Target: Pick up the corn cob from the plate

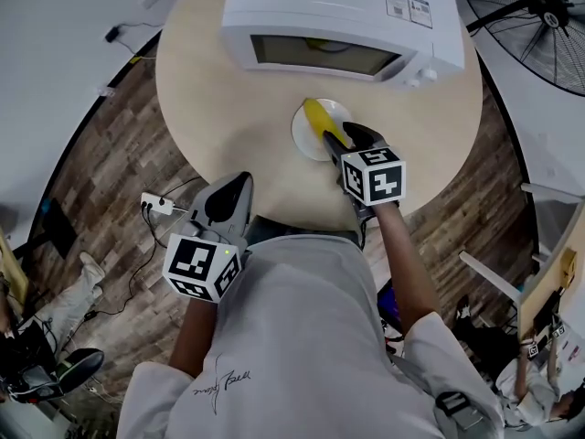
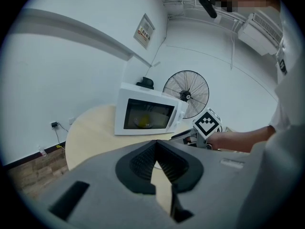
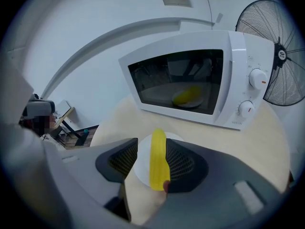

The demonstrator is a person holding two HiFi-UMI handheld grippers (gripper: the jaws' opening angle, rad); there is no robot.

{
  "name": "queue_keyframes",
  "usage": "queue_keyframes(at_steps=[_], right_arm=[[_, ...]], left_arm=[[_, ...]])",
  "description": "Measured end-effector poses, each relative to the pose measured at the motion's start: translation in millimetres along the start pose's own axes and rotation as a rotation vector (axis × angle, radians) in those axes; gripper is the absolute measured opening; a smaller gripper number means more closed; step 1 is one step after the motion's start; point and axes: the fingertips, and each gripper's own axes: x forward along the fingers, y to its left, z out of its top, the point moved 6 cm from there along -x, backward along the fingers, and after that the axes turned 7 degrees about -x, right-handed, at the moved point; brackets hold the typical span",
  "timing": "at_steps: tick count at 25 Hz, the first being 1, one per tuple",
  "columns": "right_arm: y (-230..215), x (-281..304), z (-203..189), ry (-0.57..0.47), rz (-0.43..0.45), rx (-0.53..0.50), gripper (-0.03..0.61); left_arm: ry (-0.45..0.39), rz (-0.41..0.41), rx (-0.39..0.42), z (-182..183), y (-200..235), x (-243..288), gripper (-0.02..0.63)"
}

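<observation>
Corn cob (image 3: 157, 161) lies on the white plate (image 3: 143, 163) between the right gripper's (image 3: 151, 144) wide-apart jaws, close against the right pad, not clamped.

The corn cob (image 3: 157, 163) is yellow, the plate (image 3: 143, 159) and microwave (image 3: 238, 56) white, the table (image 1: 219, 108) beige (floor (image 1: 101, 172) brown planks).

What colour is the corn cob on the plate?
The corn cob is yellow, clearest in the right gripper view.
</observation>
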Motion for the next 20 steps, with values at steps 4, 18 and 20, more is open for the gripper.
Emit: queue_keyframes(at_steps=[4,18,20], right_arm=[[-3,9,-7,0.042,0.006,-0.02,0.213],[-13,40,-20,0.129,0.02,-0.075,0.239],[-14,44,-21,0.141,0.024,-0.078,0.242]], left_arm=[[-0.012,0.013,-0.009,0,2,-1,-0.002],[0.01,0.034,-0.035,-8,4,-1,-0.002],[0.012,0.036,-0.037,-9,4,-1,-0.002]])
